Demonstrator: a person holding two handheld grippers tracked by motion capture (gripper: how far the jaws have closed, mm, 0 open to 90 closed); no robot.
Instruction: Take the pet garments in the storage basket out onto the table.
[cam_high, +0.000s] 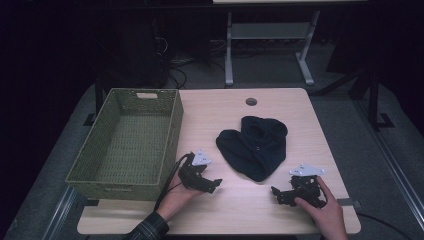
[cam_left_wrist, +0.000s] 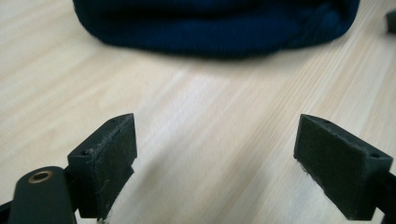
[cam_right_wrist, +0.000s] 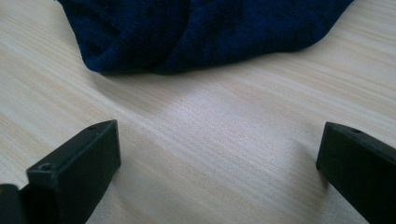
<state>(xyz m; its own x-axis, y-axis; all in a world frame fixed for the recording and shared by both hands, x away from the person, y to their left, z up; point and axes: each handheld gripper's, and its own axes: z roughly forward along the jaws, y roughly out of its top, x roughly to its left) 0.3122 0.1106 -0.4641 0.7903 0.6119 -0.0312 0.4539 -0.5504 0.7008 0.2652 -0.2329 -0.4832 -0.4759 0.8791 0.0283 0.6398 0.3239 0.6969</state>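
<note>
Table (cam_high: 300, 120): light wood top, seen from the high view; round cable hole (cam_high: 251, 101) near the far edge.
Garment (cam_high: 254, 146): dark navy knit, crumpled, lying flat on the table just right of centre, untouched by either gripper.
Basket (cam_high: 172, 135): green woven, rectangular, nothing inside; occupies the table's left side, at 9 o'clock from the garment.
Left gripper (cam_high: 214, 184): held in the left hand (cam_high: 175, 195) near the front edge, just beside the basket's near right corner. Jaws wide apart, nothing between them. Garment lies at about 1 o'clock from it, near but apart.
Left gripper view: garment's ribbed edge (cam_left_wrist: 219, 23) at 12 o'clock beyond the jaws; bare wood between.
Right gripper (cam_high: 278, 194): held in the right hand (cam_high: 325, 210) at the front right. Jaws spread, holding nothing. Garment at about 11 o'clock, near, not touching.
Right gripper view: garment folds (cam_right_wrist: 201, 32) at 12 o'clock, bare wood between jaws and cloth.
</note>
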